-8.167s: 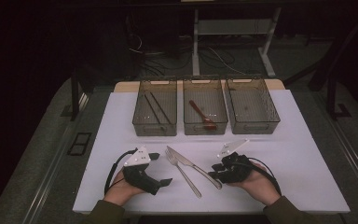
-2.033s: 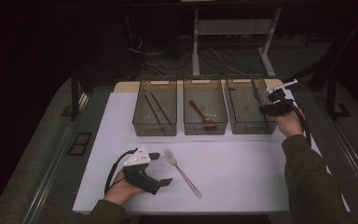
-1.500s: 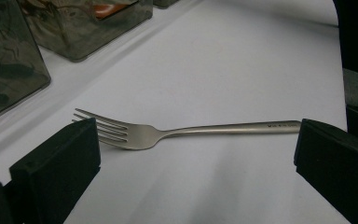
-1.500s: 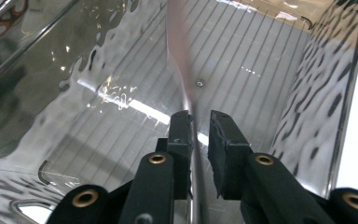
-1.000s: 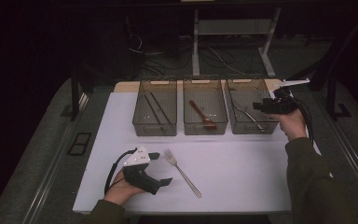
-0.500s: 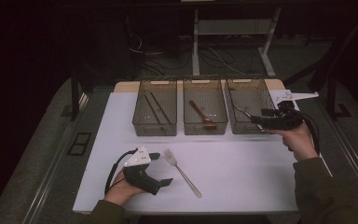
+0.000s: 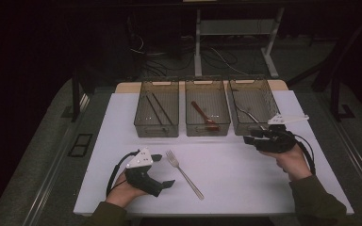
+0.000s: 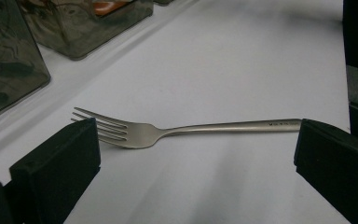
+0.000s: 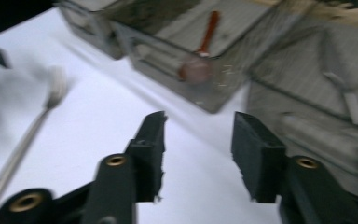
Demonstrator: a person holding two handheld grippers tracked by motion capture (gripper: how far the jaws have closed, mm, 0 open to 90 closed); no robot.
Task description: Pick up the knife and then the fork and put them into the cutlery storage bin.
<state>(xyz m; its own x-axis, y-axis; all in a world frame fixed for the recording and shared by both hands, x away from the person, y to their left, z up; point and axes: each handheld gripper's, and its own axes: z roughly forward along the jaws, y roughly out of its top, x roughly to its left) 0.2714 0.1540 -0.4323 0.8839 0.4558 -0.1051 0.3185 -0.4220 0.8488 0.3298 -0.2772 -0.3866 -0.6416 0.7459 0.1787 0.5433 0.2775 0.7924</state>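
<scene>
A metal fork [image 7: 184,174] lies on the white table [image 7: 245,188], tines toward the bins. My left gripper [image 7: 164,170] rests just left of it, open; in the left gripper view the fork [image 8: 191,128] lies across the gap beyond the two jaws of the left gripper [image 8: 196,154], untouched. My right gripper [image 7: 249,139] hovers in front of the right bin [image 7: 238,128] and points left. In the right gripper view the right gripper [image 9: 198,140] is open; its jaws have just been closing, with nothing between them. A metal knife [image 7: 247,113] lies in that bin.
Three clear bins stand in a row at the back of the table. The left bin [image 7: 156,133] holds dark chopsticks [image 7: 154,108], the middle bin [image 7: 207,132] a brown spoon [image 7: 202,115]. Dark floor and table legs lie beyond.
My right hand has come back from over the right bin toward the front and slightly down, with its jaws narrower. The knife now lies in the right bin. The left gripper and fork stayed put.
</scene>
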